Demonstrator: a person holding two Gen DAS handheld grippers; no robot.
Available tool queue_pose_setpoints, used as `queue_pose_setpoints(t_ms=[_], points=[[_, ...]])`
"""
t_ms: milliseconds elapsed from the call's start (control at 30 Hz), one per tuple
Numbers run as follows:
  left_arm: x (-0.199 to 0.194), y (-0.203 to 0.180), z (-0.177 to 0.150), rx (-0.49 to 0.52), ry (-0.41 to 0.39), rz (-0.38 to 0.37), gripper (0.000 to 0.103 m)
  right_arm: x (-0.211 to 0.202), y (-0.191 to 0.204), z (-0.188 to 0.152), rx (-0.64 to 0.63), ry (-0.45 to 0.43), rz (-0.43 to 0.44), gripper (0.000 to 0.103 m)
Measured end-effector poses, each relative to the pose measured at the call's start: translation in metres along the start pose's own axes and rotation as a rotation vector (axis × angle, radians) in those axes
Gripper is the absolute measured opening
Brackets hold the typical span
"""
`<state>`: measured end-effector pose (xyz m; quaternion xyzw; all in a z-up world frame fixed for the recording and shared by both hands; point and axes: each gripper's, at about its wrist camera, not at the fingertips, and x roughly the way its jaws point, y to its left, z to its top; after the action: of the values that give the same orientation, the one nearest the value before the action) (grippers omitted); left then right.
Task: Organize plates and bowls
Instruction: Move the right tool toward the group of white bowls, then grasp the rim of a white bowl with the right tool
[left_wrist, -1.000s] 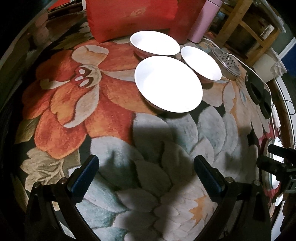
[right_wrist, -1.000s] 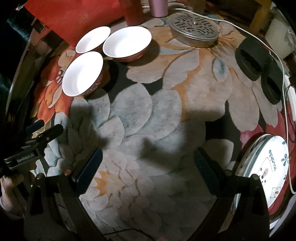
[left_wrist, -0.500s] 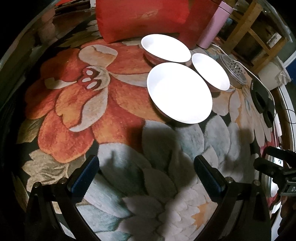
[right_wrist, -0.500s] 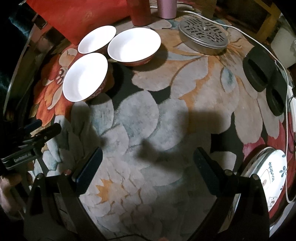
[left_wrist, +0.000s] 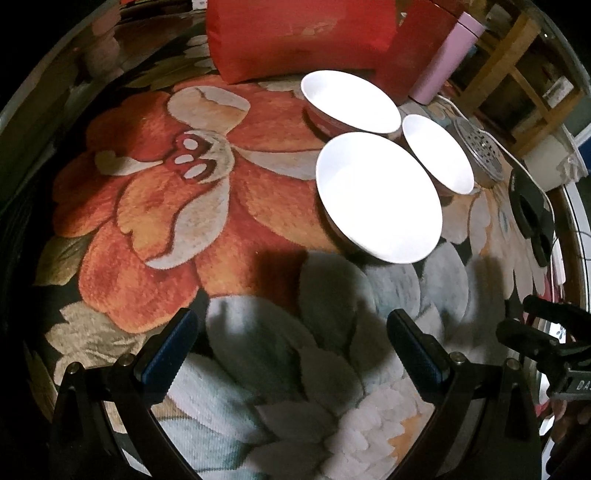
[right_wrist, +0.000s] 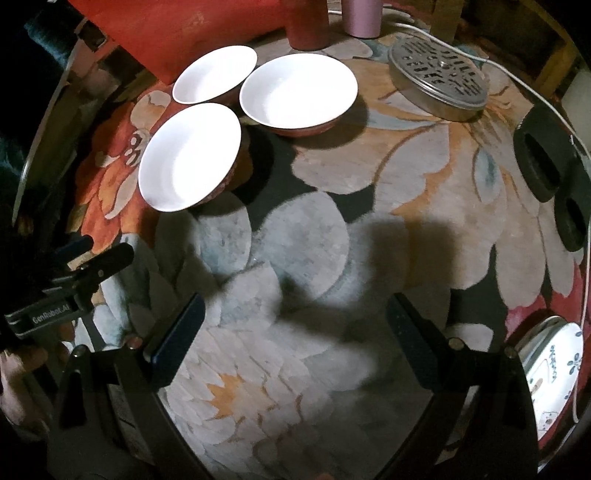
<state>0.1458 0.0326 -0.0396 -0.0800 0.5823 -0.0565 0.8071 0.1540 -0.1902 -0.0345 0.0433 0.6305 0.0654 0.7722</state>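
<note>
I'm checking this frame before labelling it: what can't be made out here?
- Left wrist view: glare washes out the inside of the nearest white bowl.
- Right wrist view: the frame edge cuts off the patterned white plate.
- Right wrist view: the frame top crops the pink cylindrical bottle.

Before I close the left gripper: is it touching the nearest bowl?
Apart. The left wrist view shows bare rug between the open left gripper and the nearest bowl.
</note>
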Motion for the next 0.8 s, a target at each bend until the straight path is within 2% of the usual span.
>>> queue_pose_setpoints(t_ms=[267,433,567,633,667,700,800], points=[[-0.001,0.008,0.020,-0.049,-0.027,-0.052,0.102,0.008,0.007,0.036,0.042,-0.043,0.075,0.097],[0.005,0.017,0.040,-0.099,-0.042,-0.047,0.100,0.022,0.019,0.060,0.089,-0.050,0.151,0.087],[0.018,0.019,0.051,-0.125,-0.017,-0.055,0.084,0.041,0.022,0.070,0.138,-0.037,0.184,0.070],[0.025,0.017,0.056,-0.126,-0.015,-0.058,0.081,0.052,0.020,0.073,0.166,-0.014,0.201,0.062],[0.027,0.014,0.058,-0.119,-0.018,-0.057,0.073,0.055,0.018,0.074,0.178,-0.007,0.209,0.055],[0.029,0.012,0.060,-0.109,-0.018,-0.056,0.057,0.061,0.017,0.074,0.193,0.001,0.223,0.047],[0.039,0.001,0.067,-0.075,0.002,-0.063,0.045,0.070,0.015,0.076,0.207,0.010,0.242,0.034]])
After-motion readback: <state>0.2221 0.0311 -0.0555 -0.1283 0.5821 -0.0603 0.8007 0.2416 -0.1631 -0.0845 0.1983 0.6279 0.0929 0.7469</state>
